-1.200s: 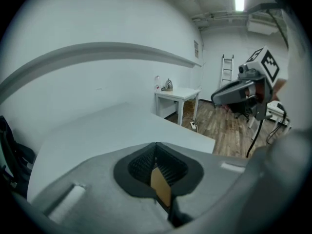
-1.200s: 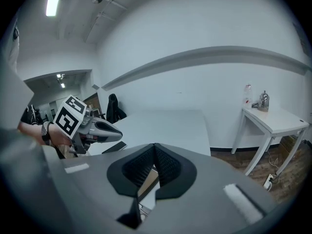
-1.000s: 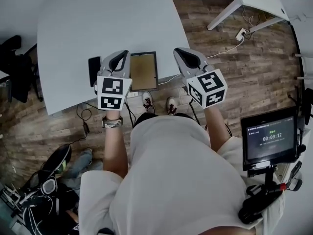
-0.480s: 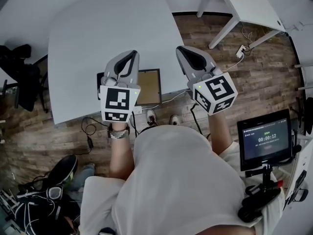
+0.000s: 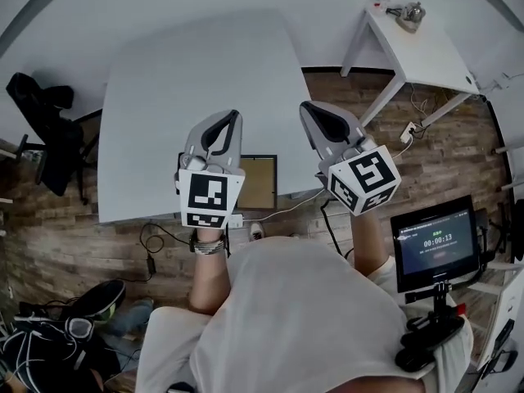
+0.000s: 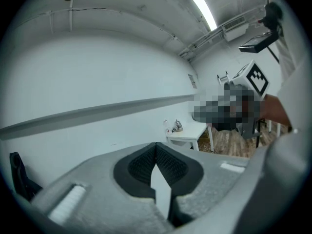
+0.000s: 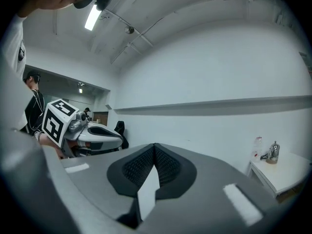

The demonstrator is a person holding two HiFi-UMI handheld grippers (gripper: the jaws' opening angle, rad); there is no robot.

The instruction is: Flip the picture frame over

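Nearest the head camera, a torso (image 5: 303,318) in a white shirt is seen, with a screen (image 5: 435,246) on a stand at its right, on which a timer is displayed. Both forearms are held out ahead, and a bracelet (image 5: 209,244) is worn on the left wrist.

The left claw (image 5: 232,115) is held over the near part of the tabletop (image 5: 205,64). Its jaws are clenched, the black pads meeting along one line, and nothing is caught between them. The right claw (image 5: 306,106) is clenched and empty in the same way and is seen over the tabletop's right-hand edge. In both gripper views the jaws are pointed at a bare white wall (image 6: 97,72).

The picture frame (image 5: 260,182) is laid flat on the tabletop at its near edge, between the two claws as pictured. Its left side is covered by the left claw. A dark border around a tan panel is shown, and whether front or back faces up cannot be told. It is gripped by neither claw.

A white cable (image 5: 286,208) is trailed off the near edge towards the wooden floor (image 5: 442,162).

Farther off, a black chair (image 5: 45,129) is placed left of the tabletop. A small white side table (image 5: 426,51) is set by the wall at the right, with a metal pot (image 5: 407,11) on it.
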